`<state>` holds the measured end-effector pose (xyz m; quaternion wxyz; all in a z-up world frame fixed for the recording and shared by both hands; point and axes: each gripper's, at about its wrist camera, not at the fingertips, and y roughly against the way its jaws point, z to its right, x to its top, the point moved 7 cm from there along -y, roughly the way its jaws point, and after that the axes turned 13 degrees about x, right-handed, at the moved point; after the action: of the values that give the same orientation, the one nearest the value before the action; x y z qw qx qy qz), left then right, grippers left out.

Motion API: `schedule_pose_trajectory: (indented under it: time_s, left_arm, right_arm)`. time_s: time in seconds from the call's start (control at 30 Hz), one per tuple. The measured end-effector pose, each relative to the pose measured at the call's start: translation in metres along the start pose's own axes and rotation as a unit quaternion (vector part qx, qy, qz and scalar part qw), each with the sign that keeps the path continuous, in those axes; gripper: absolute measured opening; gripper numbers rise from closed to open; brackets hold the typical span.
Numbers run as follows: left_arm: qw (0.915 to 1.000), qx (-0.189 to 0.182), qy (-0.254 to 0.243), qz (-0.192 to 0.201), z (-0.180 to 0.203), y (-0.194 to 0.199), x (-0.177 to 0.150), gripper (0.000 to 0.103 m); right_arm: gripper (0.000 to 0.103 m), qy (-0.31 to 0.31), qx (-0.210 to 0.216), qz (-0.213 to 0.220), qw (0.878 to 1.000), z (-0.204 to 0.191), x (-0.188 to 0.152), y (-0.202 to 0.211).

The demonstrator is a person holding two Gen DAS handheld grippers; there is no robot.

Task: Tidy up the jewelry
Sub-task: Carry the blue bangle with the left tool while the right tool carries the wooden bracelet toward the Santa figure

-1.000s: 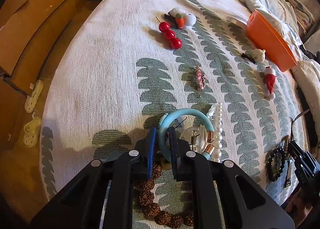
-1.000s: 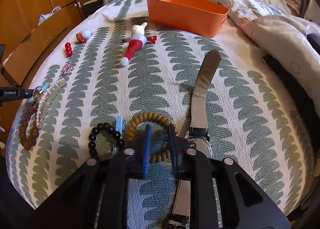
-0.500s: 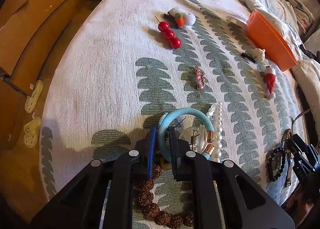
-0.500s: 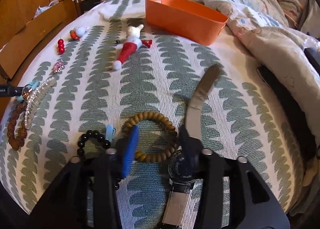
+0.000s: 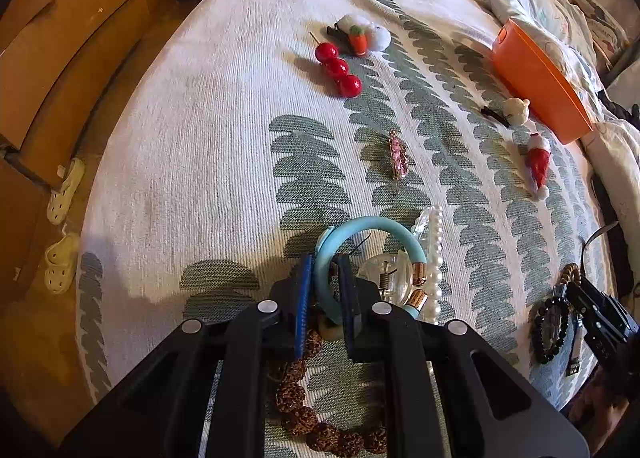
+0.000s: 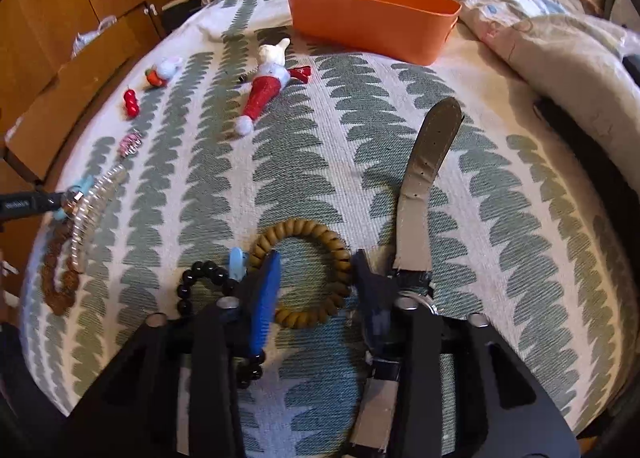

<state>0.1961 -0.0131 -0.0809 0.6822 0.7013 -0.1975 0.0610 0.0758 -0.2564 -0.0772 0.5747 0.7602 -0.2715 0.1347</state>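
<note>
bedspread (image 6: 480, 186): white, green leaf rows | bin (image 6: 372, 24): orange | bangle (image 5: 372, 226): light blue | bead bracelet (image 6: 304, 278): tan | watch strap (image 6: 432, 154): perhaps grey

Grey leather watch (image 6: 426, 178): dial hidden behind right gripper (image 6: 316, 278). Brown rough-seed bead bracelet (image 5: 320, 434): partly covered by left gripper (image 5: 325, 282).

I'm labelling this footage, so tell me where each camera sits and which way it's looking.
Left wrist: on the left gripper, angled down at the bed's near edge; its fingers pinch the teal bracelet.
Right wrist: on the right gripper, angled down across the bed toward the orange bin; jaws closing around the wooden bead bracelet.
Shared: bin, Santa clip, black bead bracelet.
</note>
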Motion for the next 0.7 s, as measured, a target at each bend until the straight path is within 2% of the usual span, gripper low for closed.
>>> schedule_pose_trajectory:
  time_s: [0.07, 0.1, 0.33, 0.5, 0.7]
  left_arm:
    - [1.0000, -0.001, 0.000, 0.000, 0.000, 0.000, 0.000, 0.013]
    - [1.0000, -0.001, 0.001, 0.000, 0.000, -0.001, 0.000, 0.012]
    - [0.9999, -0.012, 0.011, -0.005, -0.001, -0.002, 0.001, 0.010]
    - [0.9997, -0.018, 0.015, 0.003, -0.002, 0.002, 0.005, 0.009]
    - [0.9992, -0.024, 0.029, 0.012, -0.009, 0.009, 0.011, 0.009]
  right_arm:
    - [0.014, -0.005, 0.000, 0.005, 1.000, 0.001, 0.000, 0.003]
    - [0.012, -0.009, 0.007, 0.009, 1.000, 0.001, 0.001, 0.005]
    - [0.011, -0.025, 0.024, 0.026, 0.999, 0.001, 0.003, 0.014]
    - [0.011, -0.033, 0.034, 0.071, 0.996, 0.002, 0.011, 0.036]
    - [0.011, -0.043, 0.044, 0.098, 0.993, 0.007, 0.016, 0.051]
